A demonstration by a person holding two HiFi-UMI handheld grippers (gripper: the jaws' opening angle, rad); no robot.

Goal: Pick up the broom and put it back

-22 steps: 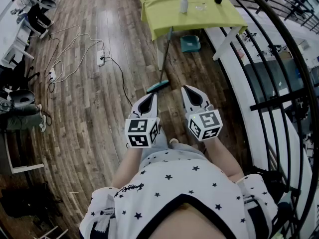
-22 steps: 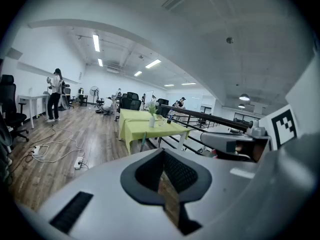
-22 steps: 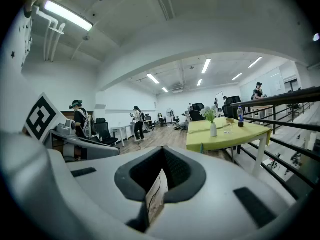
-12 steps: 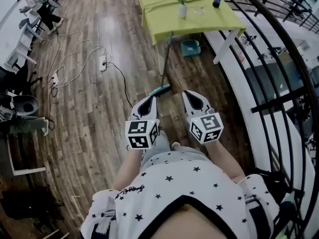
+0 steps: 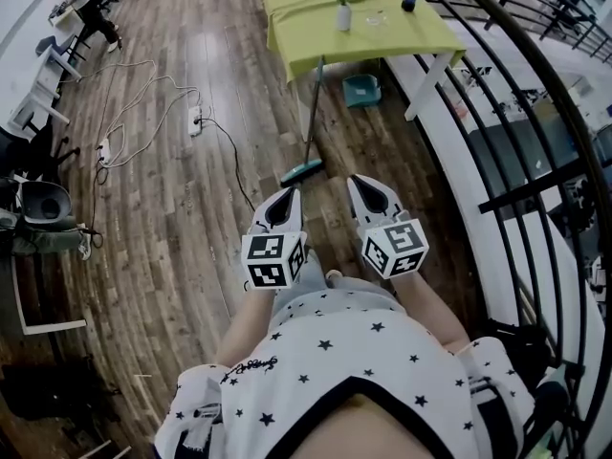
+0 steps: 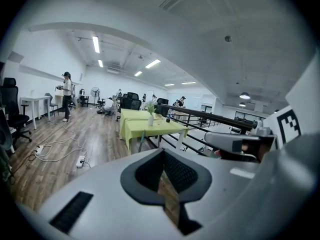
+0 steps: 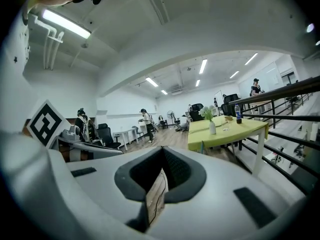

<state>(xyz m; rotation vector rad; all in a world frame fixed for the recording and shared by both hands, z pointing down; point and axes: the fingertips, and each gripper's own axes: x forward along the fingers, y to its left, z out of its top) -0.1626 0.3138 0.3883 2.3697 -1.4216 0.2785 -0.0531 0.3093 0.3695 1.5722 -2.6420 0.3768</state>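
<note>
Table (image 5: 316, 36) drifted leftward, broom (image 5: 310, 122) leaning on it (head on floor (image 5: 182, 218)); left tongs (image 5: 287, 191), right tongs (image 5: 358, 182) closed

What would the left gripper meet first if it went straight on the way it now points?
Probably the broom leaning on the table, near its head; depth is unclear.

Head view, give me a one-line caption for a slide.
Person with left gripper and right gripper shut and empty, facing a broom leaning on the green table.
</note>
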